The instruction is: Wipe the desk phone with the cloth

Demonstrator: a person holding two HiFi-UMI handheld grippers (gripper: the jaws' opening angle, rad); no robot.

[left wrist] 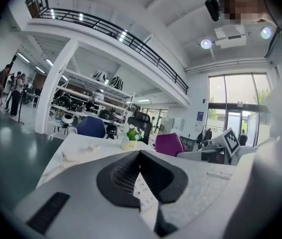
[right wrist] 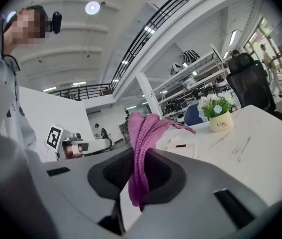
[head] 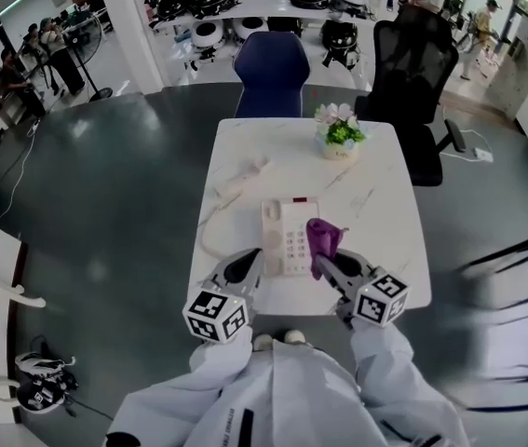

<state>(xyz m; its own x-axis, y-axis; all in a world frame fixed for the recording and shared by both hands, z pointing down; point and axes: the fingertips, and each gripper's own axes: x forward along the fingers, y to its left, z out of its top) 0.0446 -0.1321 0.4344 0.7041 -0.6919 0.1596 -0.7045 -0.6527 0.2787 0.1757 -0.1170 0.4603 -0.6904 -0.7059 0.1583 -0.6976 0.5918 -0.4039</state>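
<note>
Right tongs (right wrist: 140, 159) pinching purple cloth (right wrist: 143, 133), left tongs (left wrist: 140, 156) pressed together beside desk phone (head: 287, 236); flowers (head: 339, 125) in pot (head: 338, 150).

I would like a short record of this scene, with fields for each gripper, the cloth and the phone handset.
left gripper: jaws together, empty, beside the white push-button desk phone's left edge
right gripper: shut on the crumpled purple cloth, by the phone's right edge
white handset: off the base, lying on the white marbled table beyond it
</note>
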